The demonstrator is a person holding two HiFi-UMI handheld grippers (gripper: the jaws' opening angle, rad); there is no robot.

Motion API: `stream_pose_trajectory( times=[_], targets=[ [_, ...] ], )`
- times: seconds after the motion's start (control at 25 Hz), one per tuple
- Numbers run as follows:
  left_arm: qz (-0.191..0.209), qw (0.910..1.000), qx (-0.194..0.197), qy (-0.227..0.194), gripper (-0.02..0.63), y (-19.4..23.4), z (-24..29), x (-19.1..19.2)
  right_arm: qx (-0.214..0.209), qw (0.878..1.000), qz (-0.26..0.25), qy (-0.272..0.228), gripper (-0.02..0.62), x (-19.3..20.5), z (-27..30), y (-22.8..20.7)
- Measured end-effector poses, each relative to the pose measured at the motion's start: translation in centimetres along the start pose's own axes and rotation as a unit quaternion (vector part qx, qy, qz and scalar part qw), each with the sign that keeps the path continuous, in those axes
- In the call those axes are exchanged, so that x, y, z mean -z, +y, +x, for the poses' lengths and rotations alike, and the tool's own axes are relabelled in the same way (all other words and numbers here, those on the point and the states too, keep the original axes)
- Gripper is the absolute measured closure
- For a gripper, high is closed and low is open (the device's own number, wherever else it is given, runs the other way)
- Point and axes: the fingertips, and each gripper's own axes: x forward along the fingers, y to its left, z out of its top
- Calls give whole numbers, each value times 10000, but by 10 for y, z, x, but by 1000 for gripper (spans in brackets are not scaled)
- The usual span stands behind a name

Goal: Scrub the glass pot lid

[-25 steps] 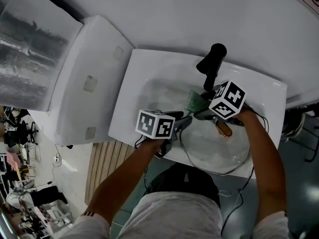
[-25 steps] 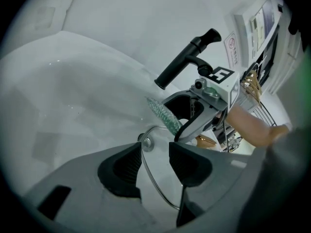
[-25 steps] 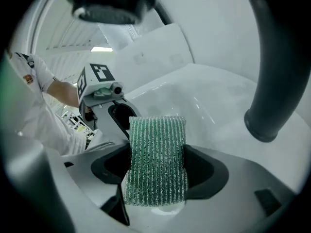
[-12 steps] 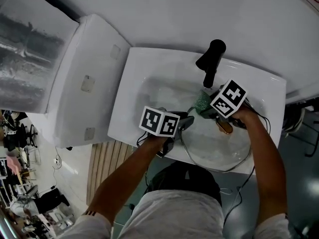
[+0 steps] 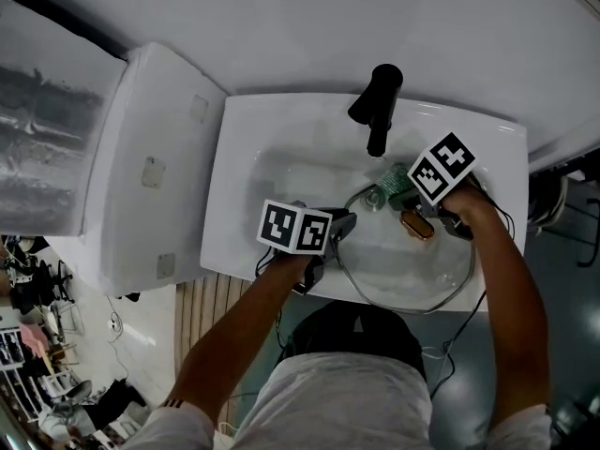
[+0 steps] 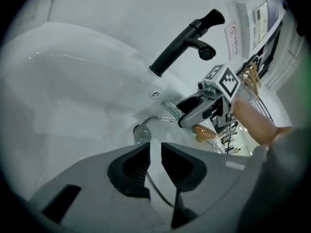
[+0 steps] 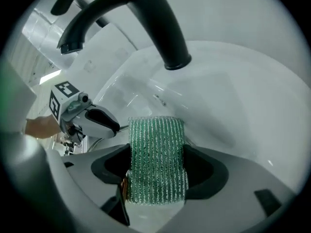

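- Lying in the white ceramic sink (image 5: 234, 186), the round glass pot lid with a metal rim (image 5: 394, 262) sits toward the sink's front right edge, with its brown knob (image 5: 416, 224) facing up.
- Left gripper (image 6: 155, 161): the jaws are closing, a narrow gap remains, and the lid's rim runs between them at the lid's left side.
- Right gripper (image 7: 158, 165): clamped on a green ribbed scrubbing sponge (image 7: 156, 149), held at the lid's back edge just in front of the black faucet (image 5: 378, 111).
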Motion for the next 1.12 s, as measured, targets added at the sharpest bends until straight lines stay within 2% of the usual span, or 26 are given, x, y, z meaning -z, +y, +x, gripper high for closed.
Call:
stream_pose_trajectory(
  times=[0.28,0.56,0.72,0.84,0.96,1.04,1.12],
  targets=[
    [54,10000,-26,34,538,0,0,0,188,9942,1002,-344,258,14,-17,-14],
    [117,9999,26,66,541,1,-1,0,236,9758,2013,-820,258,39,-43,-26],
    [139,9998,57,91,546,1,-1,1,257,9662,2344,-1046,258,49,-56,-30],
    [150,9998,71,98,551,1,0,1,256,9634,2401,-1161,258,54,-66,-26],
    [157,9998,75,99,552,2,0,1,242,9664,2178,-1344,258,52,-84,-11],
    [157,9998,79,102,554,2,0,1,263,9728,1772,-1465,258,45,-101,7],
    [167,9998,78,103,555,2,0,0,287,9818,1133,-1498,258,36,-114,32]
  ],
)
